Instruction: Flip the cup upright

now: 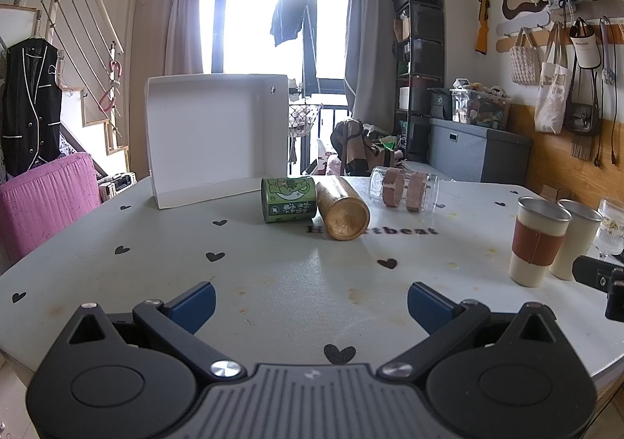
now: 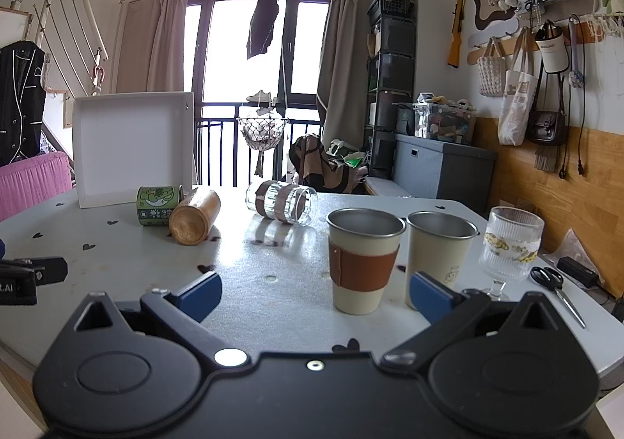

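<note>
Three cups lie on their sides at the far middle of the white table [image 1: 273,283]: a green printed cup [image 1: 288,199] [image 2: 158,205], a wooden cup [image 1: 342,208] [image 2: 195,216] with its base toward me, and a clear glass with brown bands [image 1: 403,188] [image 2: 281,202]. My left gripper [image 1: 311,306] is open and empty, low over the near table, well short of the cups. My right gripper [image 2: 316,296] is open and empty, with an upright steel cup with a brown sleeve [image 2: 364,259] just beyond its jaws.
A second upright steel cup [image 2: 440,252] and a ribbed stemmed glass [image 2: 509,244] stand at the right, with scissors [image 2: 553,285] beside them. A white open box [image 1: 214,135] stands on edge at the back left. A pink chair [image 1: 43,197] is at the left.
</note>
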Tool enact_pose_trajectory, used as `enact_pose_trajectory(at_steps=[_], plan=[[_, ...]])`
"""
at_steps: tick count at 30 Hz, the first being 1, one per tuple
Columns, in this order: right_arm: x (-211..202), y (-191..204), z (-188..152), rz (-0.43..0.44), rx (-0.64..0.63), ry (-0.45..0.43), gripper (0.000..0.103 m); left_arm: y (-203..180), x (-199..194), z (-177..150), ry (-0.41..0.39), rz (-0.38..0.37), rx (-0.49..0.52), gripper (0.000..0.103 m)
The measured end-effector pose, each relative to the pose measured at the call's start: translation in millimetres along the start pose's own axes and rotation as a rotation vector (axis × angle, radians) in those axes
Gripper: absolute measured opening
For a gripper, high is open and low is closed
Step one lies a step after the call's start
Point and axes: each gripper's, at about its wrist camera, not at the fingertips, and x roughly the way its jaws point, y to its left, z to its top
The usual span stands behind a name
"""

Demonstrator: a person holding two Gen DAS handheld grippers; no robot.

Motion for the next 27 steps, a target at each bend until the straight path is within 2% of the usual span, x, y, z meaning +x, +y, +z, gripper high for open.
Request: enact_pose_trajectory(at_steps=[27], plan=[[-0.1,-0.4,-1.0,0.000,0.001,0.000,0.103,-2.4,-1.0,-2.1,0.001,0.001,-0.001,0.103]])
